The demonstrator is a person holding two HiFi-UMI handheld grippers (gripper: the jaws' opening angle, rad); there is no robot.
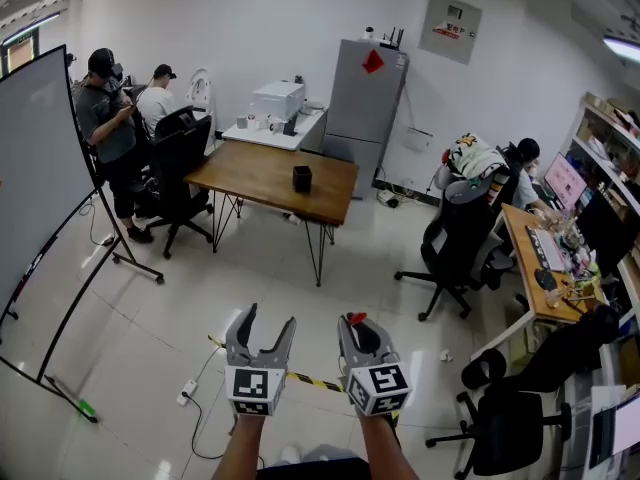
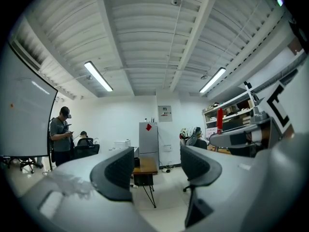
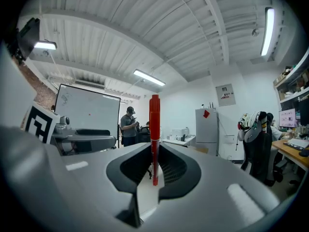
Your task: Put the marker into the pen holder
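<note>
Head view: my left gripper (image 1: 269, 318), jaws apart, is beside my right gripper (image 1: 356, 328). The holder (image 1: 302, 179) is on the far table (image 1: 250, 168). The wall sign (image 1: 454, 27) is too small to read.
Left gripper view: nothing between my jaws.
Right gripper view: my jaws clamp the upright red marker (image 3: 154, 129).

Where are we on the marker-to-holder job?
Done: pickup. The right tongs are shut on the red marker, which stands upright. In hand: the carry, over the floor; left tongs open and empty. Left: reach the wooden table across the room and drop the marker into the dark container, likely the pen holder.
</note>
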